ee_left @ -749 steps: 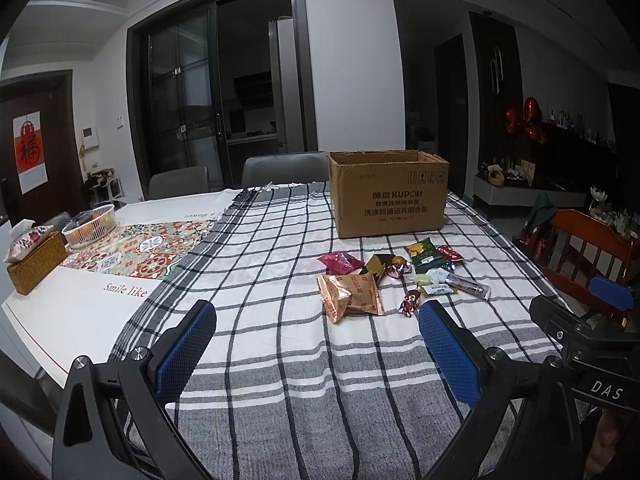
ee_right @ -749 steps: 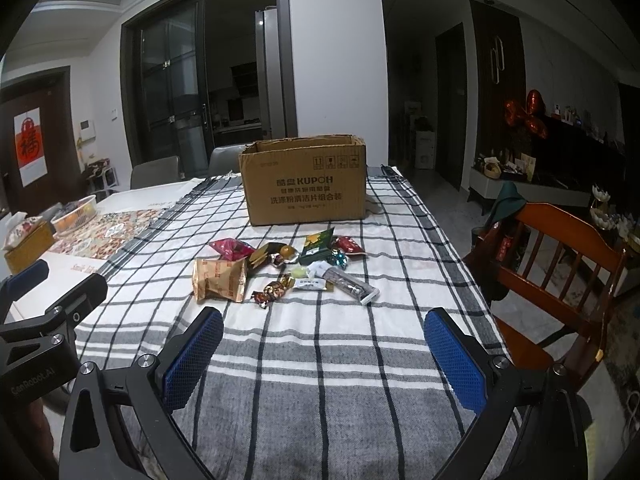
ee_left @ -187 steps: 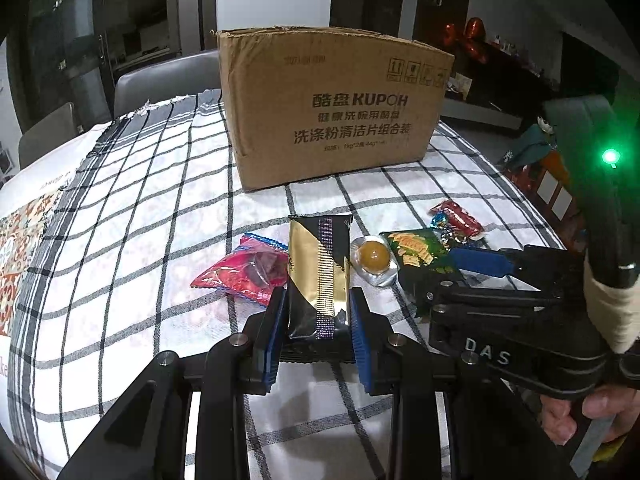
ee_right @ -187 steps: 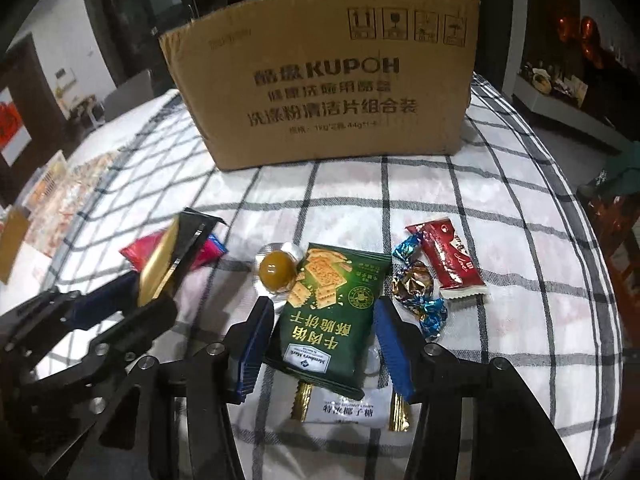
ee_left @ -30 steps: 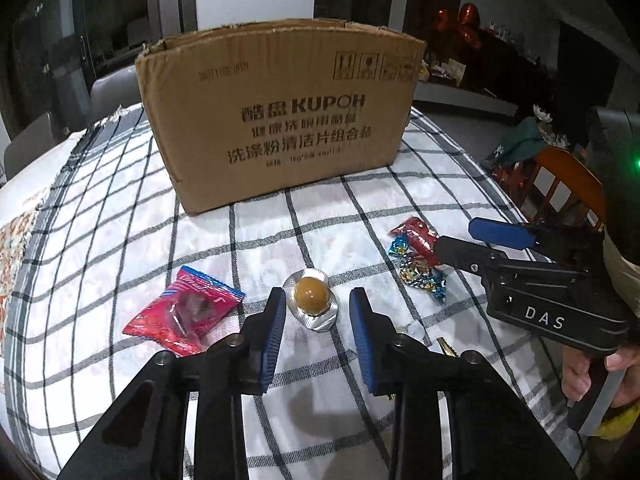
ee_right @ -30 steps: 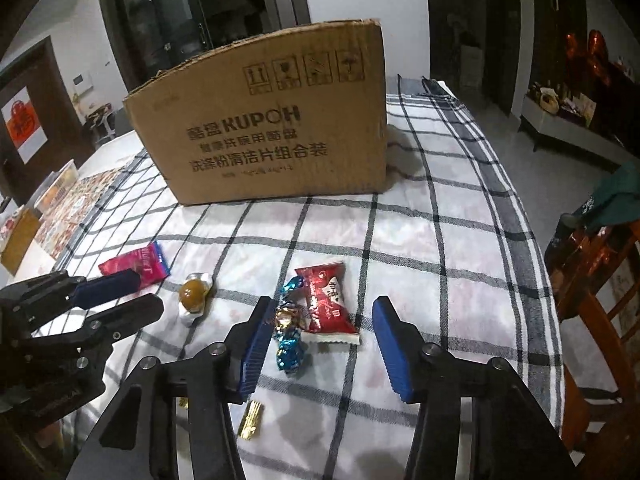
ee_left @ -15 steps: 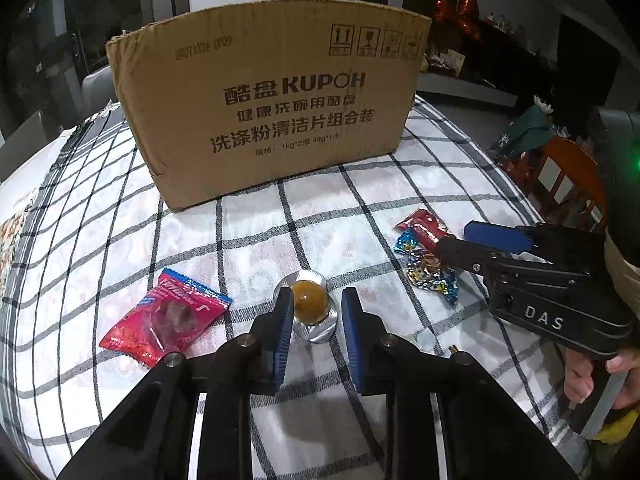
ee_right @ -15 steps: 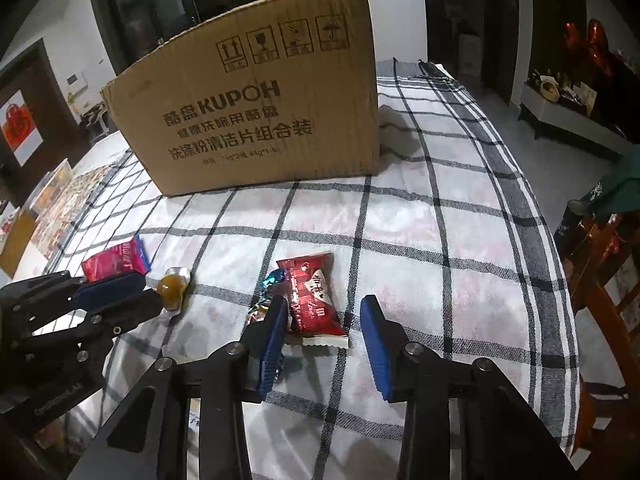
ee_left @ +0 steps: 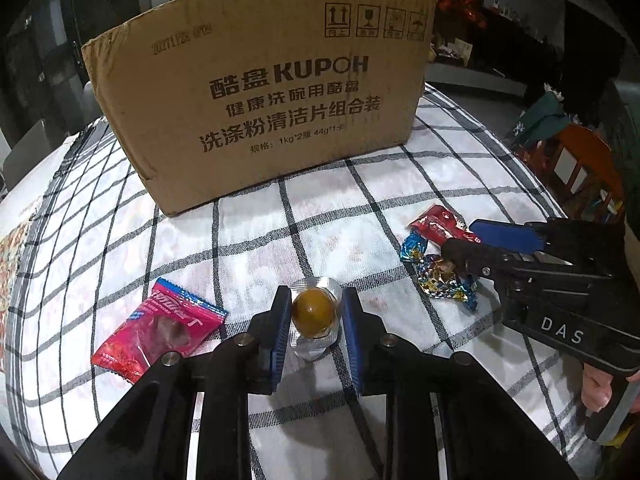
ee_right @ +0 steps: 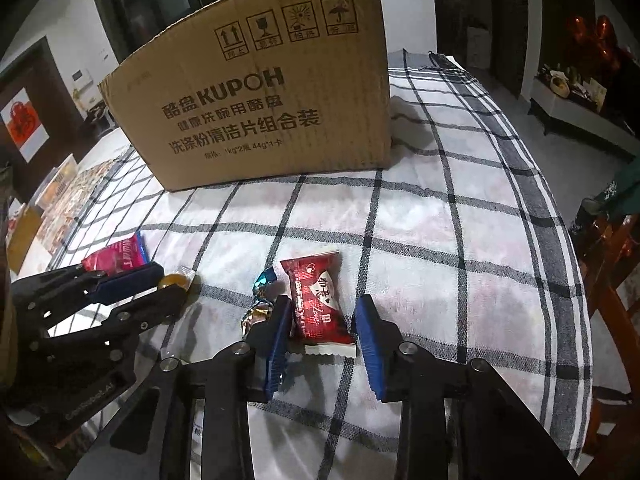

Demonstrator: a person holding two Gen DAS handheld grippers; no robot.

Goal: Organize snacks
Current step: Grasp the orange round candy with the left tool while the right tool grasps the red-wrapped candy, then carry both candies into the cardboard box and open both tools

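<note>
Narrowing around yolk snack (ee_left: 312,312), right gripper (ee_right: 325,322) straddling red packet (ee_right: 319,302)

A: How many snacks lie before the box (ee_left: 264,92)?
B: One pink pack (ee_left: 158,330), one yolk ball (ee_left: 313,312), one red pack (ee_right: 318,300), some foil candies (ee_left: 434,270).
A: Boxes?
B: One.

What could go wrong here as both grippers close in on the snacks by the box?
The left gripper straddles the round foil-cupped sweet; a squeeze on its curved sides could pop it out or crush it. The right gripper brackets the red packet, and its left finger sits against the foil-wrapped candies, so it might drag those along. The flat packet may also buckle rather than lift.
</note>
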